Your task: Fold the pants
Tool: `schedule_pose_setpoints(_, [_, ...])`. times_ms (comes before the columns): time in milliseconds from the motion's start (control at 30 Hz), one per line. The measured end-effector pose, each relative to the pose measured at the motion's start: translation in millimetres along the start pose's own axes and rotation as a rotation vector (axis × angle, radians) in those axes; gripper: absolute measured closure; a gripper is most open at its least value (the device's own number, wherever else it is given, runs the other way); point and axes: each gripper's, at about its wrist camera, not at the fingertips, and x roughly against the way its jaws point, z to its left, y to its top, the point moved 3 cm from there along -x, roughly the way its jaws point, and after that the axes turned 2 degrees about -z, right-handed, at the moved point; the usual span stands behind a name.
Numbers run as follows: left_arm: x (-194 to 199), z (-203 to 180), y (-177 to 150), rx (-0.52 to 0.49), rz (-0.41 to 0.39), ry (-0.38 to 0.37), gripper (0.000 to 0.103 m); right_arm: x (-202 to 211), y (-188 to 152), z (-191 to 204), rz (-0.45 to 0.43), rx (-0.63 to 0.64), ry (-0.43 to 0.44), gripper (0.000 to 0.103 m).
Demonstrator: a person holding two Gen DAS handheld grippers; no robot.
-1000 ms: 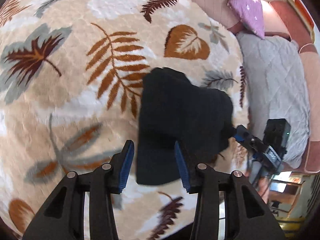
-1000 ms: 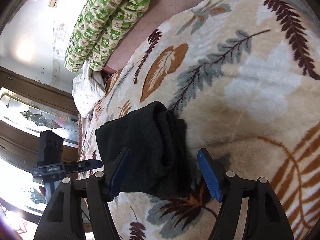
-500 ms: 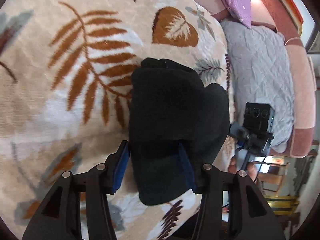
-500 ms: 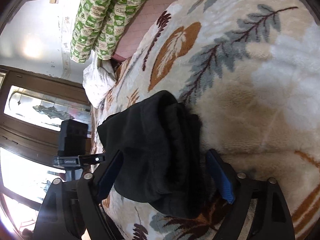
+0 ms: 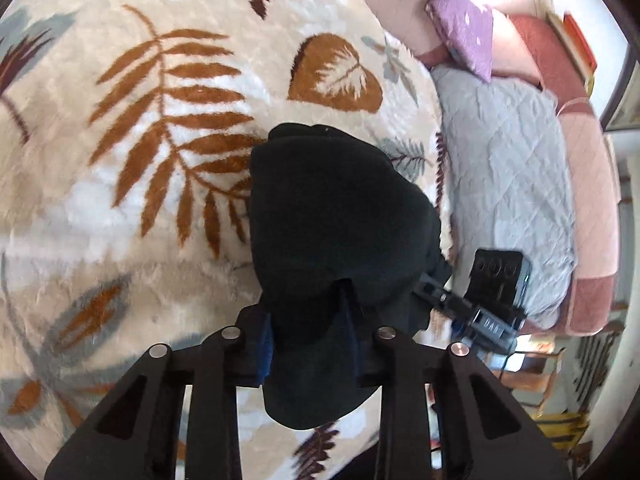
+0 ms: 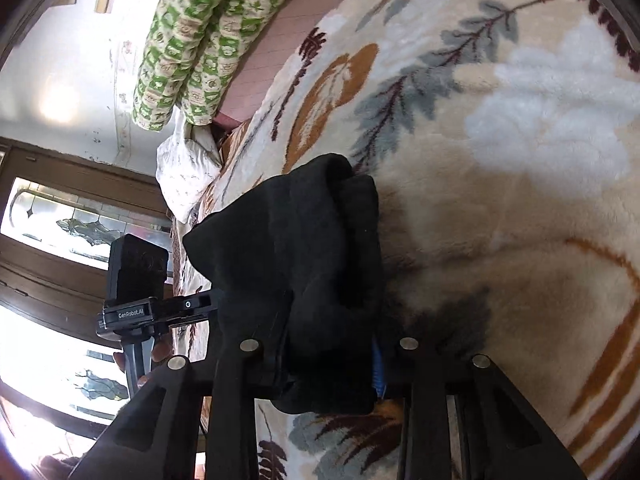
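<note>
Both claws bite the black pants: our left claw (image 5: 310,344) pinches the near edge of the bundle, our right claw (image 6: 320,360) clamps the same stack from its side. Ahead of the fingers, the pants (image 5: 336,216) lie folded on the leaf-print blanket (image 5: 160,120). We judge we're on a late fold; next we'd lift together and lay it over evenly.
</note>
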Motion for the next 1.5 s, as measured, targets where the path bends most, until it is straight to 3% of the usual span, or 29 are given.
schedule_pose_setpoints(167, [28,16,-7,0.058,-0.023,-0.019,0.077,0,-10,27,-0.014,0.011,0.031,0.074])
schedule_pose_setpoints(367, [98,50,-11,0.103,-0.128,-0.005,0.077,-32,-13,86,0.001,0.073,0.063,0.074])
schedule_pose_setpoints(467, [126,78,-12,0.119,-0.172,0.051,0.077,-64,-15,119,0.020,0.126,0.065,0.074])
schedule_pose_setpoints(600, [144,123,-14,0.145,-0.172,0.134,0.077,-117,-26,145,0.065,0.166,0.046,0.074])
schedule_pose_setpoints(667, [145,147,-16,0.157,-0.140,0.153,0.077,-141,-36,150,0.084,0.195,0.010,0.070])
schedule_pose_setpoints(800, [152,175,-18,0.125,-0.111,0.160,0.064,-166,-57,156,0.084,0.271,-0.088,0.046])
schedule_pose_setpoints(867, [157,179,-20,0.133,-0.116,0.139,0.064,-161,-60,156,0.075,0.261,-0.067,0.046])
schedule_pose_setpoints(967, [166,181,-22,0.108,-0.138,0.189,0.065,-140,-58,150,0.017,0.195,-0.013,0.044])
schedule_pose_setpoints(1067, [173,184,-24,0.147,-0.152,0.205,0.065,-137,-54,137,0.001,0.183,-0.131,0.041])
schedule_pose_setpoints(1133, [184,180,-31,0.146,-0.188,0.266,0.065,-130,-56,139,-0.010,0.169,-0.168,0.041])
schedule_pose_setpoints(1267, [203,149,-60,0.081,-0.295,0.393,0.065,-86,-65,182,-0.177,0.241,-0.171,0.039])
schedule_pose_setpoints(1300, [205,141,-69,0.067,-0.324,0.417,0.065,-78,-70,191,-0.197,0.263,-0.183,0.029])
schedule_pose_setpoints(1333, [205,132,-78,0.053,-0.356,0.445,0.065,-69,-80,205,-0.218,0.290,-0.199,0.012])
schedule_pose_setpoints(1367, [204,123,-89,0.038,-0.392,0.478,0.064,-64,-90,214,-0.228,0.310,-0.227,0.004])
schedule_pose_setpoints(1500, [193,107,-125,0.028,-0.489,0.599,0.061,-69,-142,240,-0.262,0.436,-0.462,0.000])
